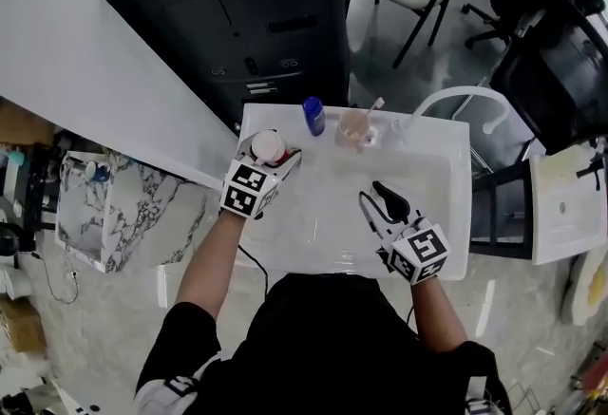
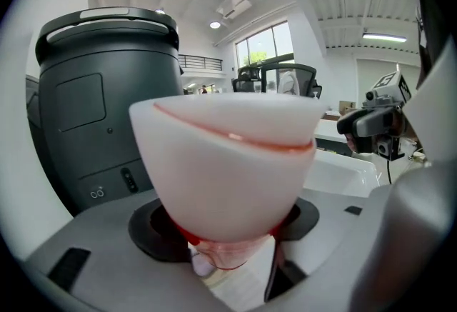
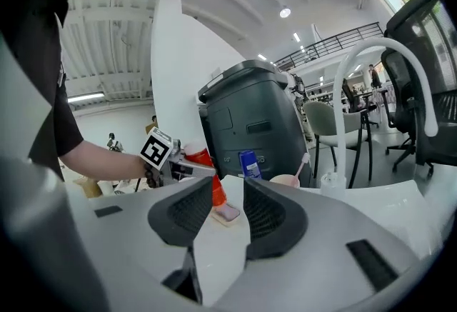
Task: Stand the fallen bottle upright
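The left gripper [image 1: 275, 160] is clamped on the bottle [image 1: 268, 146] across its wide white-and-red body. The bottle sits just left of the blue bottle [image 1: 313, 115], on the person's side of it, at the corner of the sink [image 1: 446, 214]. Its long axis runs steeply, with the white end up and the narrow pinkish end low. No view settles whether that end touches the counter. The coming move depends on this axis: judged from here, it needs only a small tilt to reach vertical before set-down. The right gripper [image 1: 383, 204] is well to the right of the blue bottle over the basin, with its jaws partly apart and nothing between them, so the left hand is the working hand. Just right of the blue bottle, a pink cup [image 1: 353, 129] holds a toothbrush [image 1: 373, 106].
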`<act>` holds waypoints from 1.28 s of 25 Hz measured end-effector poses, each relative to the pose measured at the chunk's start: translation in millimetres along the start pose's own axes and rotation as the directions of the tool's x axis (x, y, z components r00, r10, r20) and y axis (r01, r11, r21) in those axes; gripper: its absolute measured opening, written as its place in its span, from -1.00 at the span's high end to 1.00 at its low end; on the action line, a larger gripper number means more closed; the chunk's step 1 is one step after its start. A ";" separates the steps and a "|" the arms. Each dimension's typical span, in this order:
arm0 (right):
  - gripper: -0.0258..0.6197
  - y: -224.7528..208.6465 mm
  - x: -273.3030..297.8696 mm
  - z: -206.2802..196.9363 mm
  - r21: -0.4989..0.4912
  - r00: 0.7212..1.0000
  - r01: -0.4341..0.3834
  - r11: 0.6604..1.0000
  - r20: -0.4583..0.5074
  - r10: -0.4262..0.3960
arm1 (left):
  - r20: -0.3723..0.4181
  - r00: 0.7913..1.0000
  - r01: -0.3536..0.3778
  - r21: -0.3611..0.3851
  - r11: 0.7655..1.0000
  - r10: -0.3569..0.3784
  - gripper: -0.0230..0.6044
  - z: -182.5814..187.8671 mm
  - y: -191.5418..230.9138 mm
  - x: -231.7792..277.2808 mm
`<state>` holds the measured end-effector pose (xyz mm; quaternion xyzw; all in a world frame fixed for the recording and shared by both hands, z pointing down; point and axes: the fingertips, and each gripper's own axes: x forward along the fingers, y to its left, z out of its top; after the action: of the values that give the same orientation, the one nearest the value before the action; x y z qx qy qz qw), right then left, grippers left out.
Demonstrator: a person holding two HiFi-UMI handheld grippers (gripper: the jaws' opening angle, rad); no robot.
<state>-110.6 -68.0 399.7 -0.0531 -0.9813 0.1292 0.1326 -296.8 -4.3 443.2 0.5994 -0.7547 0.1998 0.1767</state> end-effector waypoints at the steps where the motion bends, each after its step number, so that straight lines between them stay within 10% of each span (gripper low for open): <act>1: 0.46 0.4 3.4 -2.0 0.008 1.000 -0.011 1.000 -0.005 0.011 | 0.002 1.000 -0.013 -0.006 1.000 0.013 -0.03 0.2 9.9 -1.1; 32: 0.46 -50.5 19.2 -47.3 0.114 0.977 0.138 0.984 -0.177 -0.117 | 0.078 0.994 -0.062 -0.132 0.989 0.072 -0.05 -3.9 92.1 76.4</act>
<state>-119.6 -102.6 462.0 0.0075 -0.9578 0.1768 0.2266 -403.3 -47.5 476.9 0.5687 -0.7924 0.1313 0.1772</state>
